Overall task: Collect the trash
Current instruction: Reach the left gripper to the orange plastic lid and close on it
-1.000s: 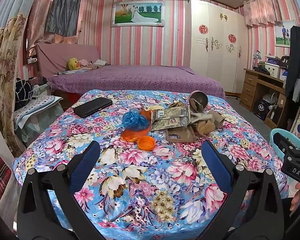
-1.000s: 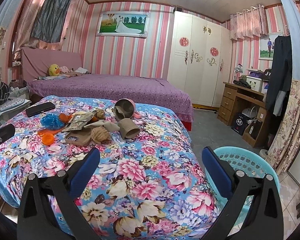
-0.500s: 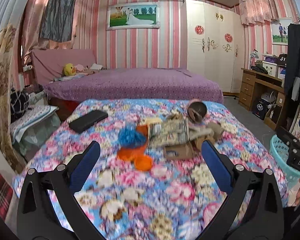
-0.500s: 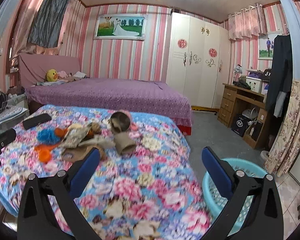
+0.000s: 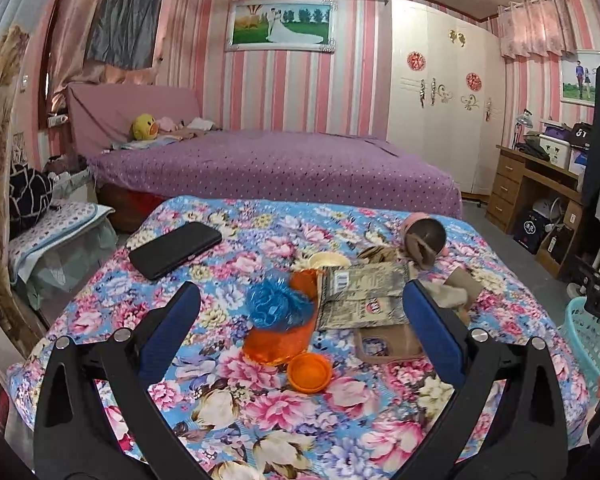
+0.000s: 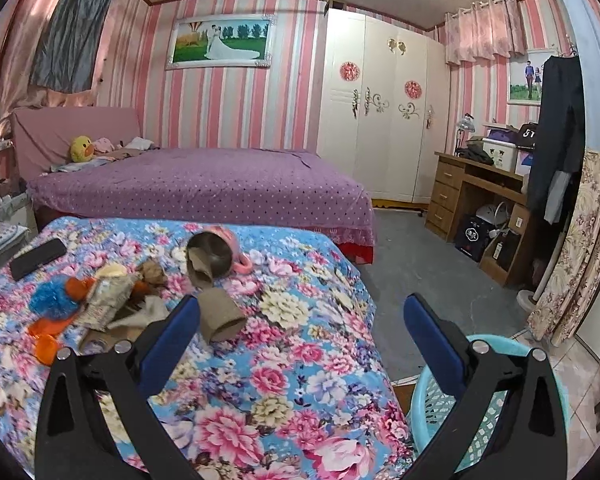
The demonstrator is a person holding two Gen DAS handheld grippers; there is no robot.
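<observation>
Moved since earlier frames: left gripper [image 5: 300, 312] and right gripper [image 6: 302, 316] nearer the trash pile [image 5: 360, 296] on the floral bed [image 5: 228, 396], jaws spread, empty; cardboard tube [image 6: 220, 316] seemingly nearest right; teal basket [image 6: 484, 412] beside bed; collection unstarted.

One black phone [image 5: 175, 249], one blue pompom [image 5: 278, 305], one orange lid [image 5: 309, 372], one cardboard tube [image 6: 220, 316], one laundry basket [image 6: 480, 412].
</observation>
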